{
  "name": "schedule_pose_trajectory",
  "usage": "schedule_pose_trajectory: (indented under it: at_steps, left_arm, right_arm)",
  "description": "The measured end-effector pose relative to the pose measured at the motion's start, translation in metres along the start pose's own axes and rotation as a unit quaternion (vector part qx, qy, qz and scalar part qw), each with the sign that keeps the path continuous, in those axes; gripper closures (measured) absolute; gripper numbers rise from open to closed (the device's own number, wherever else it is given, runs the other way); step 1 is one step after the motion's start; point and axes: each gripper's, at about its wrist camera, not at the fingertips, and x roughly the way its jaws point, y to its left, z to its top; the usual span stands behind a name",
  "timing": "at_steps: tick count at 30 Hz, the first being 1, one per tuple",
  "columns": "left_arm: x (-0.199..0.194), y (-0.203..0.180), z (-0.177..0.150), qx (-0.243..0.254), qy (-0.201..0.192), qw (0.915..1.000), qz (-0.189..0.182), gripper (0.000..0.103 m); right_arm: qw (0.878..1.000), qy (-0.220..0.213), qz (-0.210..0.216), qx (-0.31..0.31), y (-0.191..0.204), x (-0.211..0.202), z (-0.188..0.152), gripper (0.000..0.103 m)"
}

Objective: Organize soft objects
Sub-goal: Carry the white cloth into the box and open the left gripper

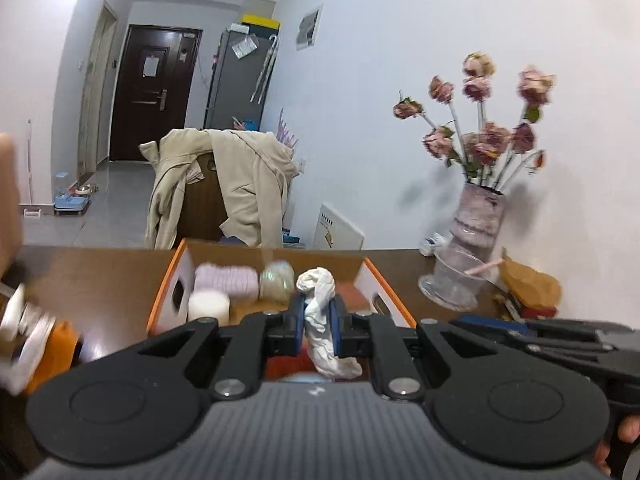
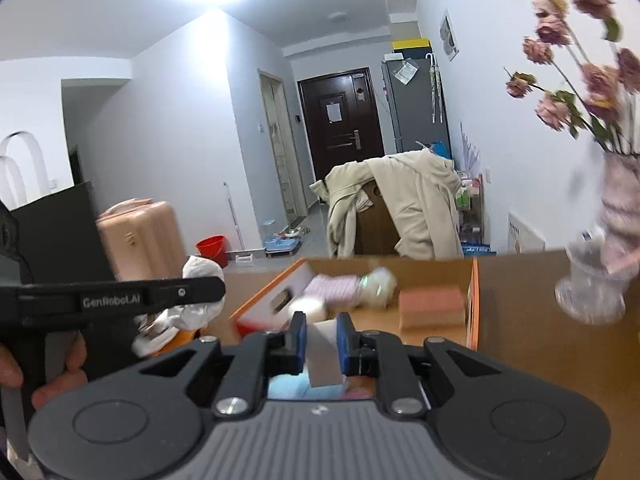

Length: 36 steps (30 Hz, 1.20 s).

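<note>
My left gripper (image 1: pixel 318 314) is shut on a rolled white sock (image 1: pixel 320 312), held above the near edge of an open orange-rimmed cardboard box (image 1: pixel 168 276). The box holds a folded pink towel (image 1: pixel 226 282), a white roll (image 1: pixel 209 307) and a pale puff ball (image 1: pixel 276 280). My right gripper (image 2: pixel 322 334) is shut on a white sponge block (image 2: pixel 324 354) over the same box (image 2: pixel 474 300), which also holds a salmon sponge (image 2: pixel 432 306). The left gripper's body (image 2: pixel 120 300) shows at the left of the right wrist view.
The box sits on a brown table (image 1: pixel 100 280). A vase of dried pink roses (image 1: pixel 478 216) and a clear glass (image 1: pixel 452 284) stand at the right by the wall. A chair draped with a beige coat (image 1: pixel 224 188) stands behind the table.
</note>
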Motion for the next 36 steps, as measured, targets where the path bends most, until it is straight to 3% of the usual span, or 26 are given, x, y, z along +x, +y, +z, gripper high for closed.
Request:
schedule_pose_trajectory:
  at_steps: [5,11,13,14,16,18,19,20,21,22,26,30,32,36]
  left_arm:
    - [0.108,0.019,0.042,0.017,0.043,0.9986,0.026,0.089]
    - [0.211,0.054,0.040,0.005,0.109,0.9938,0.024,0.087]
    - [0.228,0.059,0.031,0.026,0.114,0.9927,0.031,0.068]
    - [0.234,0.062,0.027,0.032,0.118,0.9919,0.033,0.047]
    - [0.240,0.067,0.016,0.032,0.111,0.9928,0.033,0.038]
    - [0.248,0.075,0.006,0.019,0.127,0.9907,0.045,0.032]
    - [0.251,0.076,0.001,0.011,0.144,0.9883,0.049,0.033]
    - [0.254,0.079,-0.003,0.001,0.160,0.9856,0.053,0.036]
    - [0.256,0.082,-0.006,-0.012,0.169,0.9838,0.059,0.041]
    - [0.253,0.084,-0.007,-0.022,0.162,0.9848,0.058,0.041]
    - [0.238,0.081,-0.010,-0.023,0.154,0.9870,0.041,0.039]
    - [0.210,0.060,-0.001,0.009,0.125,0.9916,0.032,0.034]
    - [0.173,0.047,0.008,0.016,0.086,0.9957,0.030,0.032]
    - [0.082,0.014,0.003,0.044,0.008,0.9978,0.048,0.020]
  right_arm:
    - [0.998,0.054,0.002,0.012,-0.041,0.111,0.053,0.087]
    - [0.992,0.115,-0.007,0.060,-0.083,0.228,0.050,0.086]
    - [0.990,0.123,-0.016,0.064,-0.092,0.253,0.039,0.083]
    - [0.990,0.122,-0.027,0.065,-0.097,0.260,0.034,0.074]
    - [0.987,0.137,-0.033,0.079,-0.106,0.269,0.029,0.072]
    - [0.990,0.116,-0.036,0.078,-0.113,0.266,0.025,0.054]
    - [0.990,0.112,-0.060,0.054,-0.113,0.267,0.022,0.050]
    - [0.990,0.116,-0.079,0.035,-0.115,0.270,0.018,0.048]
    - [0.988,0.123,-0.090,0.026,-0.117,0.270,0.013,0.056]
    - [0.989,0.123,-0.081,0.030,-0.120,0.269,0.011,0.058]
    - [0.991,0.108,-0.060,0.054,-0.123,0.249,0.024,0.052]
    - [0.994,0.092,-0.050,0.037,-0.105,0.215,0.048,0.047]
    - [0.995,0.078,-0.052,0.020,-0.094,0.184,0.058,0.044]
    - [0.999,0.025,-0.032,-0.001,-0.076,0.094,0.059,0.024]
